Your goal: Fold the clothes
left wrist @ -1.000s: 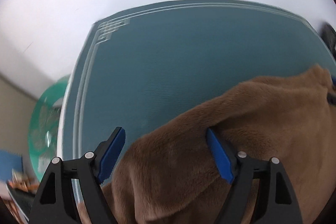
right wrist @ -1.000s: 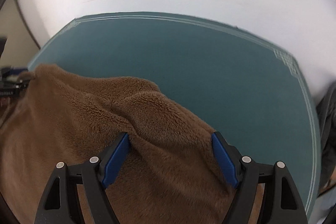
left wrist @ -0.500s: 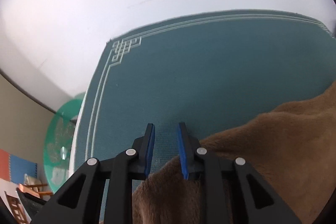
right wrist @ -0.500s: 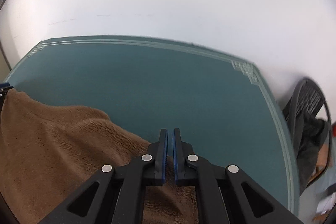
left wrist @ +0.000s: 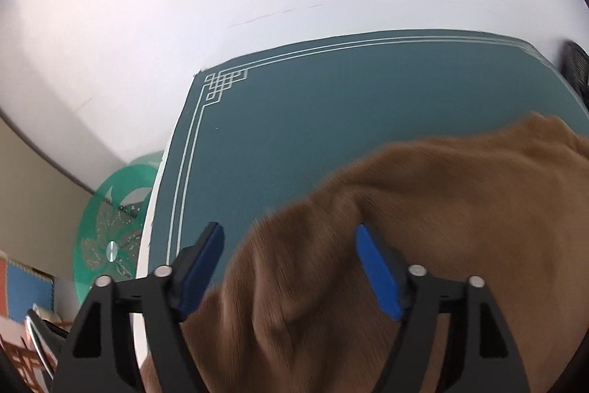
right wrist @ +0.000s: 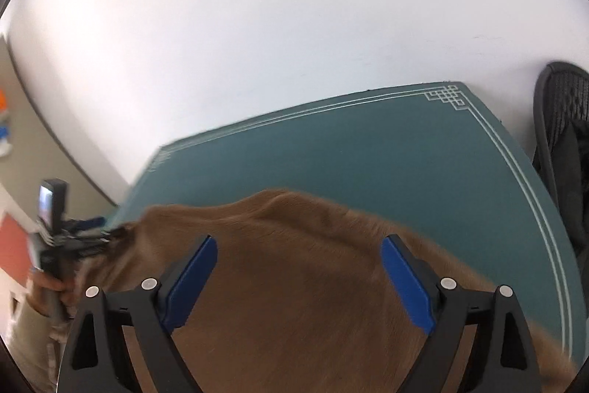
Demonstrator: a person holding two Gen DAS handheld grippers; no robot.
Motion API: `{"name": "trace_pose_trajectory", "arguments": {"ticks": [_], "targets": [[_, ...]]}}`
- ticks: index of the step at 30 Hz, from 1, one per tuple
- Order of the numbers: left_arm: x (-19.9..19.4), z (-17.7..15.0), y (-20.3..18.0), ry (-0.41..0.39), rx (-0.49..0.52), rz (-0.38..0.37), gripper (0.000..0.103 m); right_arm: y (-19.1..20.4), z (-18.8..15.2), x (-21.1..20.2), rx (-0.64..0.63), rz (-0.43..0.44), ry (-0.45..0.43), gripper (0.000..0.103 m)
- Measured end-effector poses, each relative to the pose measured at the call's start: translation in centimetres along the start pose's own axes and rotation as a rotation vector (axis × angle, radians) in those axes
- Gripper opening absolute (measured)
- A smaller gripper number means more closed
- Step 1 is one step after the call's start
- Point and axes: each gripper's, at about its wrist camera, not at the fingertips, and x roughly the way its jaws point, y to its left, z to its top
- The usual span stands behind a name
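Observation:
A brown fleece garment (left wrist: pixel 423 227) lies bunched on a teal table mat (left wrist: pixel 331 105). My left gripper (left wrist: pixel 291 264) is open, its blue pads (left wrist: pixel 375 271) spread over the garment's left edge, not closed on it. In the right wrist view the same garment (right wrist: pixel 302 301) fills the lower frame on the mat (right wrist: pixel 368 150). My right gripper (right wrist: pixel 298 279) is open above the fleece, its pads (right wrist: pixel 405 286) wide apart. The left gripper (right wrist: pixel 55 238) shows at the far left of that view, near the garment's corner.
A white wall rises behind the mat. A green round glass table (left wrist: pixel 110 231) stands off the mat's left edge. A black mesh chair (right wrist: pixel 563 142) stands off the right edge. The mat's white border line (right wrist: pixel 522 183) marks its edges.
Both grippers were open a second ago, shut half a second ago, and are open again now. The views have pulled back and the garment has shifted, with motion blur.

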Motion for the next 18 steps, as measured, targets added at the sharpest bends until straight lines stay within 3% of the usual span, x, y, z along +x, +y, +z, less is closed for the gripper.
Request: {"name": "trace_pose_trajectory", "arguments": {"ticks": [4, 8, 13, 18], "targets": [[-4.2, -3.0, -2.5, -0.014, 0.105, -0.044, 0.081, 1.4, -4.0, -4.6, 0.036, 0.128, -0.005, 0.093], [-8.0, -6.6, -4.8, -0.041, 0.163, -0.104, 0.083, 1.8, -9.5, -9.1, 0.024, 0.123, -0.025, 0.093], [-9.5, -9.5, -6.6, 0.005, 0.129, -0.216, 0.083, -0.4, -15.2, -14.5, 0.027, -0.111, -0.119, 0.093], [-9.9, -12.5, -8.0, 0.056, -0.007, -0.301, 0.083, -3.2, -21.0, -19.9, 0.121, -0.404, -0.215, 0.093]]}}
